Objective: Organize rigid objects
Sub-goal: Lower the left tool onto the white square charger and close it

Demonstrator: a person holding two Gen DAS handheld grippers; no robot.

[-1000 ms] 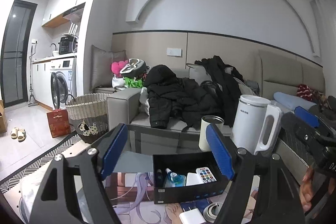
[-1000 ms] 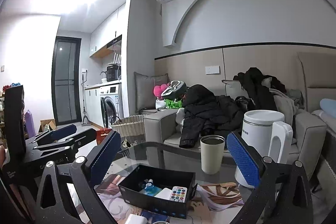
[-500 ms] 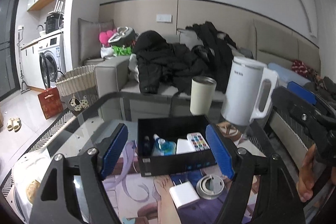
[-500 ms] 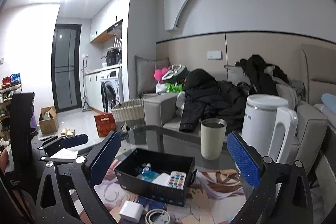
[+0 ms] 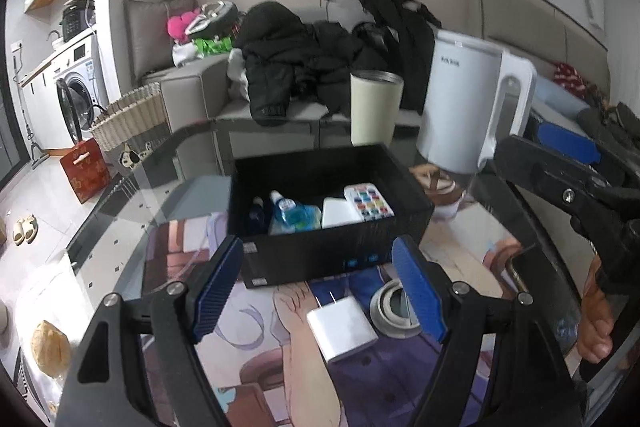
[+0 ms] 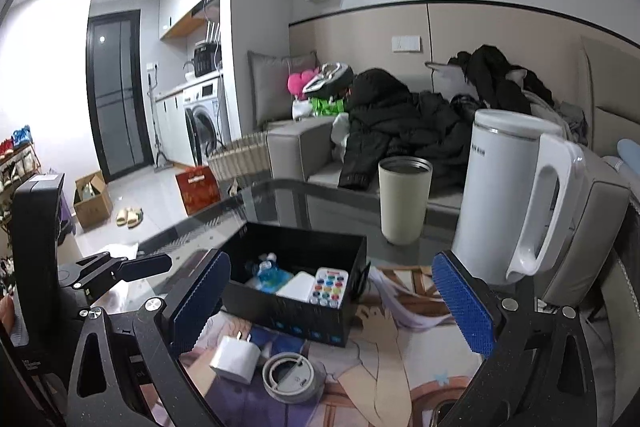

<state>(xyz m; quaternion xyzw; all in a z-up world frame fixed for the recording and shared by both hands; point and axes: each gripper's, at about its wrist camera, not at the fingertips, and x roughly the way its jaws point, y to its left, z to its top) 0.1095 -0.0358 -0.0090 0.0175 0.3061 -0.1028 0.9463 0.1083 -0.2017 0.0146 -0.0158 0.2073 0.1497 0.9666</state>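
The glass counter (image 5: pixel 132 211) carries everything that matters, with a printed mat (image 5: pixel 280 379) spread over its near part. On it sits the black box (image 5: pixel 332 247), its long axis running left to right, already holding a blue bottle (image 5: pixel 294 215), a white block (image 5: pixel 338 213) and a remote with coloured buttons (image 5: pixel 370 201). Far right of the box stand a white kettle (image 6: pixel 516 203) and a cream tumbler (image 6: pixel 404 199), both upright and apart from it.

Two small loose things lie on the mat just on the near side of the box: a white charger (image 5: pixel 342 329) with its prongs pointing toward the box, and to its right a round grey lid (image 6: pixel 290 377).

The left tongs (image 5: pixel 320 291) are spread wide and hold nothing; the charger lies almost directly between and just beyond their pads, a little right of centre, with its long axis running diagonally from near right to far left. The right tongs (image 6: pixel 332 307) are also wide open and empty, and charger and lid sit low and left in their view. The left tongs look the nearer and better lined up for the charger, though a slight turn may be needed to close across its narrow sides.

The right pad of the left tongs covers part of the lid. A dark flat thing at the counter's right edge (image 5: pixel 518 267) is cut off and unclear.
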